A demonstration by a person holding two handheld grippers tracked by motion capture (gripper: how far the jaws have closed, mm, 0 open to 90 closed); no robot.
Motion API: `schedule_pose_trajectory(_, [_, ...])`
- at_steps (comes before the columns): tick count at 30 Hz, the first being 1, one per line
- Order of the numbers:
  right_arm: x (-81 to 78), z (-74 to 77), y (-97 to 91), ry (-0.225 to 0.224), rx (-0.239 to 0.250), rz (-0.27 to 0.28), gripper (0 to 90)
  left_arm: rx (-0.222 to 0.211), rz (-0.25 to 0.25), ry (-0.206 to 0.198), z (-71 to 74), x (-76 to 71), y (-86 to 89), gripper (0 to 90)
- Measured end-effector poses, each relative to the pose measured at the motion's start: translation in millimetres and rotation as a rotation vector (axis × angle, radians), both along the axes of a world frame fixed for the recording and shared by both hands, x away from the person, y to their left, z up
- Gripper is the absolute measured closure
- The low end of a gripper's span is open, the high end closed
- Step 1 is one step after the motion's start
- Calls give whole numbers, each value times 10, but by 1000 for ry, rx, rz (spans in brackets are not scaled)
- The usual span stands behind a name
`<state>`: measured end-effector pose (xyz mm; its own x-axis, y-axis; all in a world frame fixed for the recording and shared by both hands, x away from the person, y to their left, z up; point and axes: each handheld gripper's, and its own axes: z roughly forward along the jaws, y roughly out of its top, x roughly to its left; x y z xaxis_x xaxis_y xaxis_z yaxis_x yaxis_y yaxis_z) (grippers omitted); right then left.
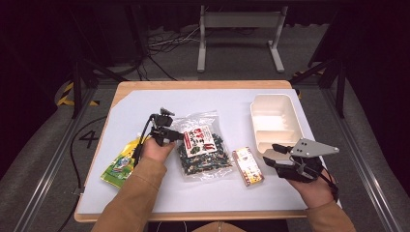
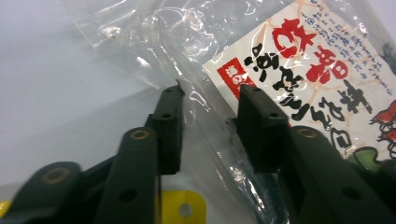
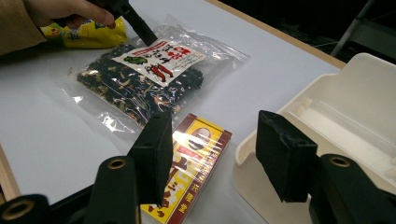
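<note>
A clear bag of dark dried bits with a red-and-white label (image 1: 203,147) lies mid-table. My left gripper (image 1: 176,136) is at the bag's left edge. In the left gripper view my left gripper (image 2: 210,100) has its jaws either side of the bag's (image 2: 322,70) crinkled clear film, with a gap still between the pads. My right gripper (image 1: 270,154) hovers open at the right, between a red-and-yellow snack box (image 1: 248,166) and a cream tray (image 1: 253,121). In the right gripper view my right gripper (image 3: 212,135) has nothing between its jaws, above the box (image 3: 196,158).
A yellow-green pouch (image 1: 121,164) lies under my left forearm near the table's left edge. The cream divided tray (image 3: 355,84) stands at the right with nothing in it. White sheet covers the wooden table (image 1: 193,84). Beyond it are a metal stand and cables on the floor.
</note>
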<state>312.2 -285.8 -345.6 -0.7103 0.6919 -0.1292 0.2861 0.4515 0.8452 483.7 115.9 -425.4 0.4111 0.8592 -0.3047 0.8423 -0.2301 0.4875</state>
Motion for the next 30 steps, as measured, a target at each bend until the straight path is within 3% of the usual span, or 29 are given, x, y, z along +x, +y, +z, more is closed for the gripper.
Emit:
schedule_pose_trajectory(9, [2,-1,-6,2,0,-1,481,-5,-7,-34,33,-23,0,802])
schedule_pose_trajectory(15, [-3,4,-10,9,3,2,533,24,-31,-143,112,-125,-48,857])
schedule_pose_trajectory(22, [2,-1,0,17,-7,4,577,-30,-46,-227,304,-236,-35,865])
schedule_pose_trajectory(30, [-9,-1,8,-5,-54,2,658,-46,-61,-333,504,-411,-36,866])
